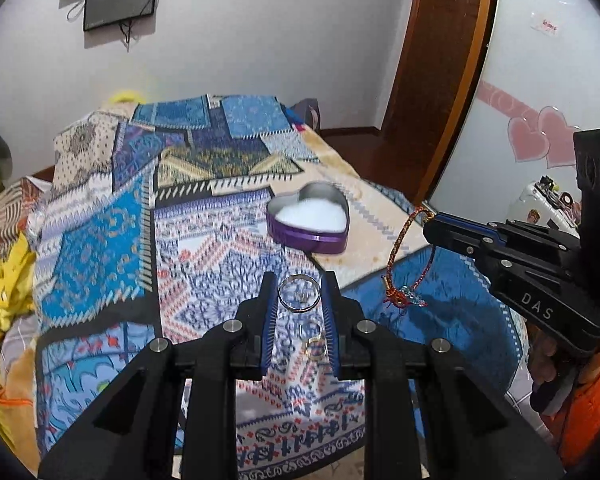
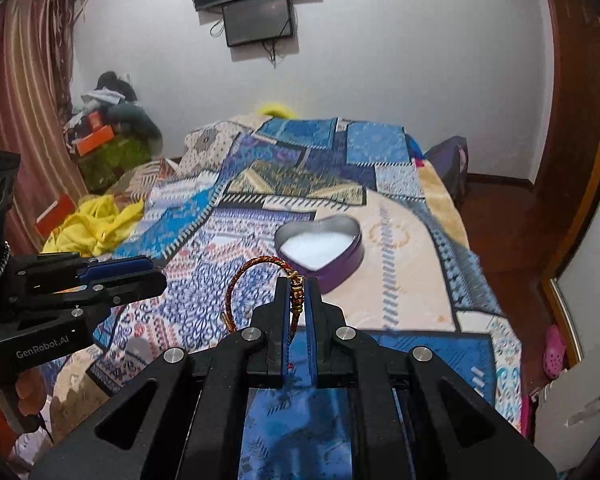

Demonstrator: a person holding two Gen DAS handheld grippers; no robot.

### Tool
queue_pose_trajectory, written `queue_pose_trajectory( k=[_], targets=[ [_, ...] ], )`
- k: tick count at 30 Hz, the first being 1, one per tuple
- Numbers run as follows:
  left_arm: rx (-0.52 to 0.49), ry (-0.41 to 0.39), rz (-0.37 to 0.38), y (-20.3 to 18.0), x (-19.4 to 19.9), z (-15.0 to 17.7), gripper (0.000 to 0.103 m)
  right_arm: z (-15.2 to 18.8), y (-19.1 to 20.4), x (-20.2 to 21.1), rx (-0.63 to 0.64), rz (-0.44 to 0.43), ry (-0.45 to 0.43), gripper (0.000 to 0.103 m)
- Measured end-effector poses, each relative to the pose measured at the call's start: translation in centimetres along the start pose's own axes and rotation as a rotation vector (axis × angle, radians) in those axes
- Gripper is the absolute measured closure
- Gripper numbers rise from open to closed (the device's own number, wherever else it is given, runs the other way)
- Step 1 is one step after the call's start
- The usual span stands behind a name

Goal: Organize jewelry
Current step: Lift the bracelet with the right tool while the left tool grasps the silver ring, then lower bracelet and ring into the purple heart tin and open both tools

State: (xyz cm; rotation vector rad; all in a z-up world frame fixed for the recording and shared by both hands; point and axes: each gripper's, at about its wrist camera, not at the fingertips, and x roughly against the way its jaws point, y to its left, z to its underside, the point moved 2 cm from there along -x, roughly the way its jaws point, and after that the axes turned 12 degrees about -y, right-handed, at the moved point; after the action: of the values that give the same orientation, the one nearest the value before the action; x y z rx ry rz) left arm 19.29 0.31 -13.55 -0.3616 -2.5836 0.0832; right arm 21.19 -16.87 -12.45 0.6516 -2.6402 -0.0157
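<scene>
Left gripper (image 1: pixel 299 295) jaws grasp a silver ring (image 1: pixel 299 293); right gripper (image 2: pixel 299 286) jaws clench a braided bracelet (image 2: pixel 260 276) (heart tin (image 2: pixel 320 246) at one o'clock on the bed (image 2: pixel 400 280)).

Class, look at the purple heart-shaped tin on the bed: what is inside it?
The heart-shaped tin stands open, holding a white lining that covers its floor. No jewelry shows on it. What lies beneath the lining cannot be seen.

open bedspread (image 2: pixel 400 280) around heart tin (image 2: pixel 320 246)
</scene>
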Motion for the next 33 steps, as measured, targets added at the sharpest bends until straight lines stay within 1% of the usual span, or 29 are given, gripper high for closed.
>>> queue_pose_trajectory(
  k=[5, 11, 15, 18, 22, 29, 33],
  targets=[
    [-0.006, -0.026, -0.007, 0.1, -0.2, -1.1, 0.082, -0.4, -0.2, -0.7, 0.003, 0.01, -0.014, 0.097],
    [0.007, -0.019, -0.012, 0.7, -1.3, -1.2, 0.082, 0.2, -0.6, -3.0, -0.002, 0.018, 0.013, 0.097],
    [0.022, -0.004, -0.018, 1.2, -2.5, -1.2, 0.082, 1.1, -1.3, -4.8, 0.005, 0.034, 0.056, 0.097],
    [0.025, 0.006, -0.02, 1.5, -3.4, -1.2, 0.082, 2.4, -1.9, -6.6, 0.01, 0.04, 0.115, 0.097],
    [0.03, 0.025, -0.01, 1.6, -4.8, -1.2, 0.082, 3.5, -2.5, -7.3, 0.007, 0.035, 0.156, 0.097],
    [0.007, 0.052, -0.001, 1.4, -7.3, -1.7, 0.082, 2.0, -2.8, -7.0, 0.006, 0.011, 0.118, 0.097],
    [-0.002, 0.055, 0.007, 1.4, -8.6, -2.4, 0.082, 1.1, -3.1, -7.5, 0.008, 0.006, 0.103, 0.097]
  ],
)
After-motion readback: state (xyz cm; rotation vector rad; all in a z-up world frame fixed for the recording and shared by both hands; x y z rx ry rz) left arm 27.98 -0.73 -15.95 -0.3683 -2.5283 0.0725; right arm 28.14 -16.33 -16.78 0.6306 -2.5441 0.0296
